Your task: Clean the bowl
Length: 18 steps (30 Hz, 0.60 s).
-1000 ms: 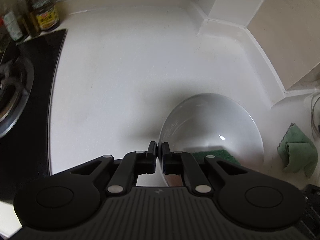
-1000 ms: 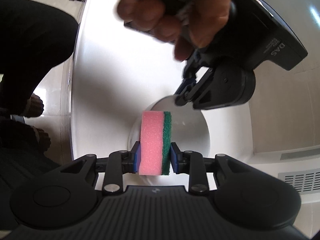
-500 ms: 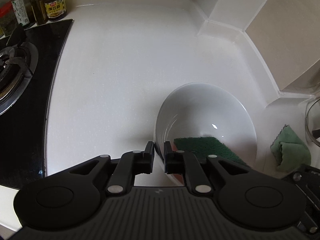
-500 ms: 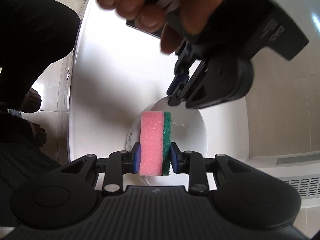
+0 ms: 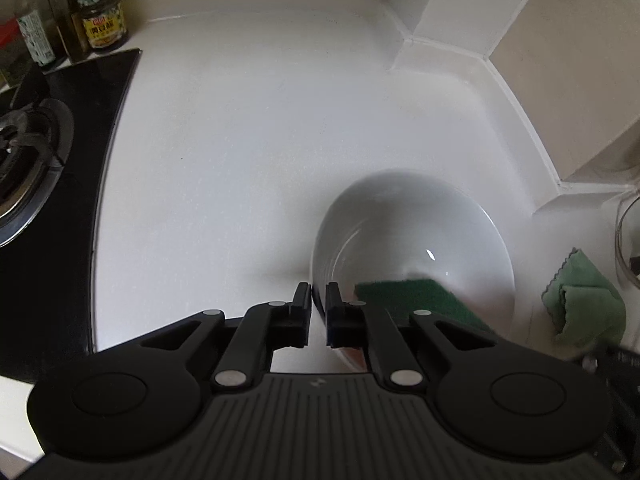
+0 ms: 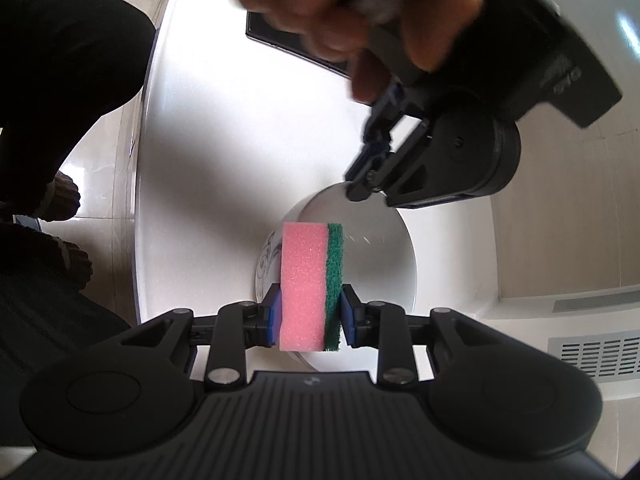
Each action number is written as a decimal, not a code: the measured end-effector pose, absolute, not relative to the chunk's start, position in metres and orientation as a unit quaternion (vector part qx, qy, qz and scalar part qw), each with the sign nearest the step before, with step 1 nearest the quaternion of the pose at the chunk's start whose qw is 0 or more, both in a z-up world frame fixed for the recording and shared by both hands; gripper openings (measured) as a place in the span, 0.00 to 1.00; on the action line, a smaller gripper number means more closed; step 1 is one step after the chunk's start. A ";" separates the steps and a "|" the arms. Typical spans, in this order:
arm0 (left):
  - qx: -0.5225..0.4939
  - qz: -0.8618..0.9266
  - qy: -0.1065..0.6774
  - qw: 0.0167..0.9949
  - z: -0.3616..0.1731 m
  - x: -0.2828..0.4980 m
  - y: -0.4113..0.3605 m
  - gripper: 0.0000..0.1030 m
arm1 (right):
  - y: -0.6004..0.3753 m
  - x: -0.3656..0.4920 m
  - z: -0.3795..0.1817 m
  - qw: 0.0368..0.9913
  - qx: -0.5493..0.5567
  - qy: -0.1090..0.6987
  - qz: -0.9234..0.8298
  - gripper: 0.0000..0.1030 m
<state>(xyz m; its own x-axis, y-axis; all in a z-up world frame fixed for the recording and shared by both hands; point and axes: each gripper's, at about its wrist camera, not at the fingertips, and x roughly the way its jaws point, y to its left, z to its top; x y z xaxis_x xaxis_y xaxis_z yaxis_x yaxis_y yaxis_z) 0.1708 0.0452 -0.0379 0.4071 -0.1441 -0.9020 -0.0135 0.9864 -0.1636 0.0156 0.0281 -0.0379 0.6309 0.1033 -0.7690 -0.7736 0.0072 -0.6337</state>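
Note:
A white bowl (image 5: pixel 420 220) stands on the white counter, with a dark pattern on its outer wall (image 6: pixel 266 264). My left gripper (image 5: pixel 319 300) straddles the bowl's near rim; its jaws are closing with the rim between them. The right wrist view shows that gripper (image 6: pixel 360 184) on the far rim, held by a hand (image 6: pixel 340 8). My right gripper (image 6: pixel 308 320) is shut on a pink and green sponge (image 6: pixel 308 280), which reaches into the bowl. The sponge's green face (image 5: pixel 412 296) lies against the inside wall.
A black gas stove (image 5: pixel 36 152) fills the left side, with jars and bottles (image 5: pixel 102 20) behind it. A folded green cloth (image 5: pixel 584 304) and a glass container (image 5: pixel 628 248) sit at the right. Walls and a boxed corner bound the counter's back. The person's dark legs (image 6: pixel 60 60) stand beside the counter edge.
My left gripper's jaws widened a little around the rim, then narrowed again. Its hand drifted, bringing more of the stove's jars and of the green sponge face into view. The right gripper stayed put.

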 end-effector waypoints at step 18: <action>-0.045 -0.063 0.540 0.838 -0.038 0.194 0.046 0.03 | 0.021 0.020 -0.032 0.683 -0.588 0.285 0.327 0.25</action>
<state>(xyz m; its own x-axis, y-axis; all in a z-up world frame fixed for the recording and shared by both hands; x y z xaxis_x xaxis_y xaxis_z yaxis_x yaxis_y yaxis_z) 0.1943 0.0456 -0.0379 0.4095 -0.1534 -0.8993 0.0572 0.9881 -0.1425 0.0195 0.0208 -0.0324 0.6241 0.1107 -0.7735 -0.7813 0.0949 -0.6169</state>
